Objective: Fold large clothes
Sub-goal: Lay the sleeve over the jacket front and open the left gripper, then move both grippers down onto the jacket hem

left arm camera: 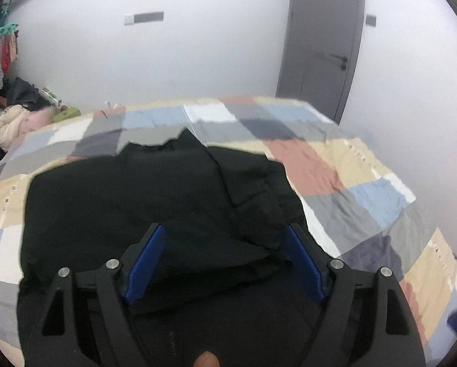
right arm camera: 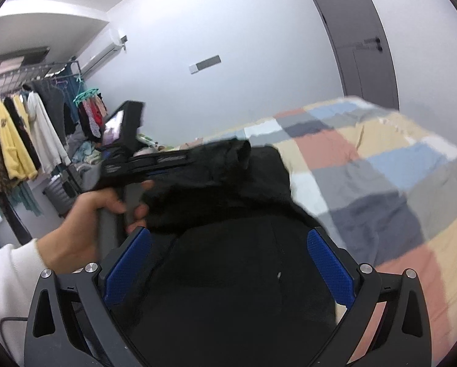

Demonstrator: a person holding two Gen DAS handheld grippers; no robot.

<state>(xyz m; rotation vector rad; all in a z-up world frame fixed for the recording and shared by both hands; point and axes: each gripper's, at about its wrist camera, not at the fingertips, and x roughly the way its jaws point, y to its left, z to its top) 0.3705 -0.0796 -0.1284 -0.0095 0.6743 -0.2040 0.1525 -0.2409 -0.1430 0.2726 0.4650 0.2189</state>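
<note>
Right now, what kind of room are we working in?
Most likely a bedroom at home: a bed with a patchwork quilt, a rack of hanging clothes, and a closed grey door. The black garment lies on the quilt.

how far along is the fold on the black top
Partly done: the black garment lies on the patchwork bed cover with its right-hand part already folded over the body. In hand: nothing; left gripper and right gripper are both open above it. Left: the remaining folds, since it still lies wide and rumpled.

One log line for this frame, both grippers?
left gripper: open | right gripper: open | black fabric garment: partly folded on patchwork bedspread
</note>
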